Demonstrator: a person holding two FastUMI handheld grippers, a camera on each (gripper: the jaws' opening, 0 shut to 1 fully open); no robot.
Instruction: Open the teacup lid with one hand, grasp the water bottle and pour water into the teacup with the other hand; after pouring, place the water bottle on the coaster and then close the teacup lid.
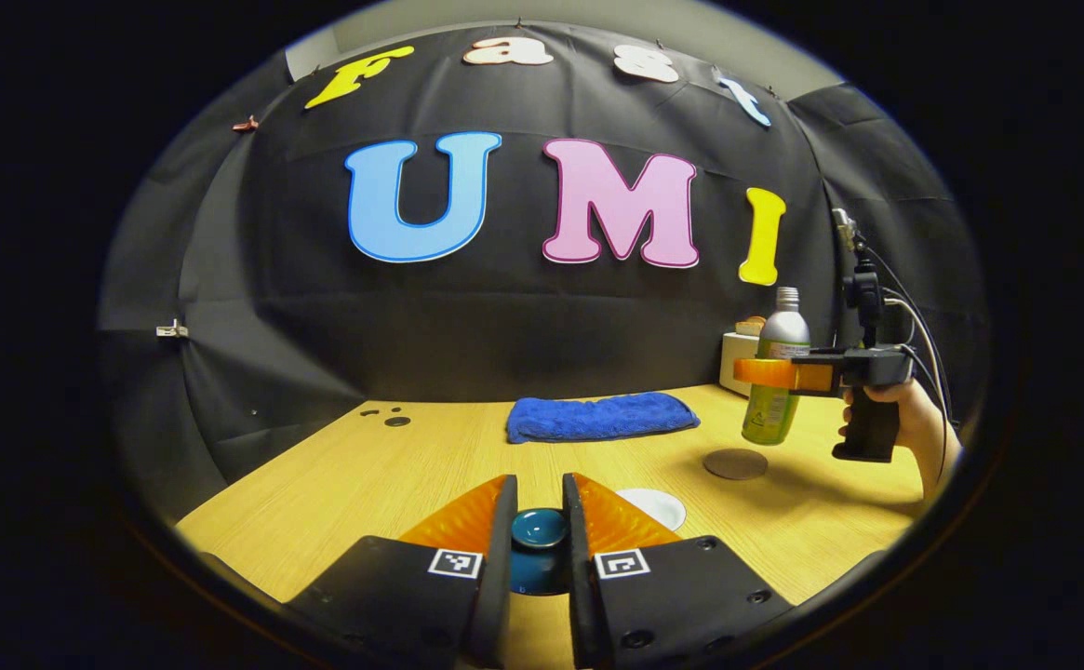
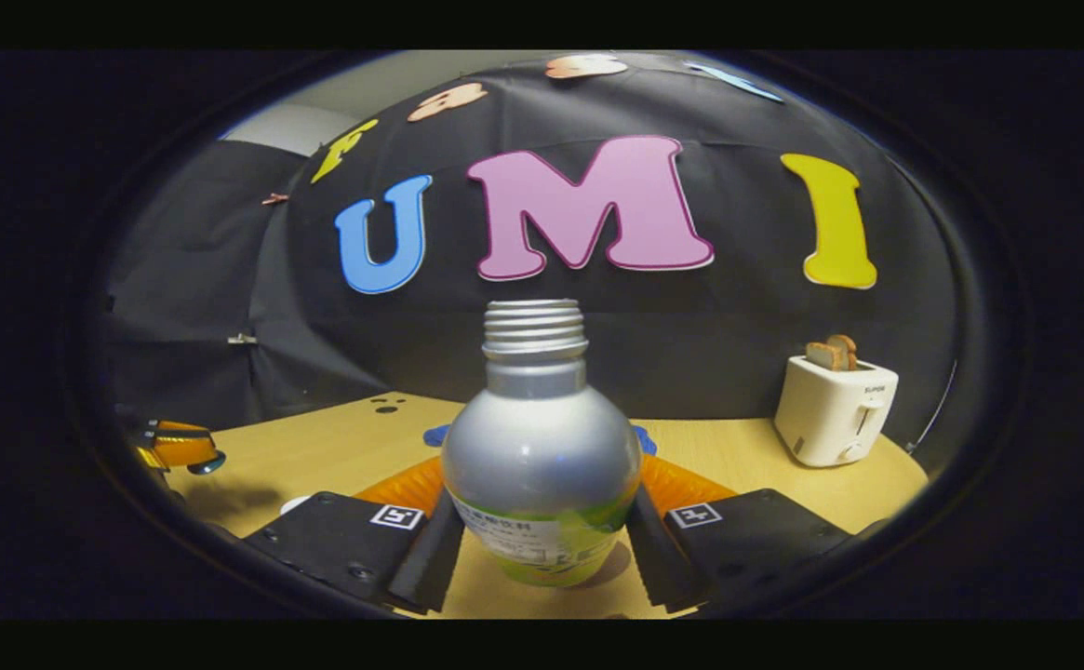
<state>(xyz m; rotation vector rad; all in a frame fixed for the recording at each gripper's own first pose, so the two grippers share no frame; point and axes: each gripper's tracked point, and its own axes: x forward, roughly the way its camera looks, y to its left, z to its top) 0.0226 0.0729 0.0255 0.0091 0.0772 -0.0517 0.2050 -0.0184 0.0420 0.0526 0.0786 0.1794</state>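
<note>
Black cloth wall (image 1: pixel 523 335), pale wooden table (image 1: pixel 411 456), blue towel (image 1: pixel 602 415), white toaster (image 2: pixel 835 409) at the back

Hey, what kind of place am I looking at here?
Probably a staged recording booth, not a real kitchen: black cloth wall behind a light wooden table, with household props set out, such as a white toaster holding bread and a folded blue towel.

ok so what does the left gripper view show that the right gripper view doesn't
Left gripper view: the round coaster on the table and the hand holding the right tool. Right gripper view: the toaster front with its lever. Both: the water bottle clamped in the right tool, the blue towel, the teacup lid held by the left tool.
</note>
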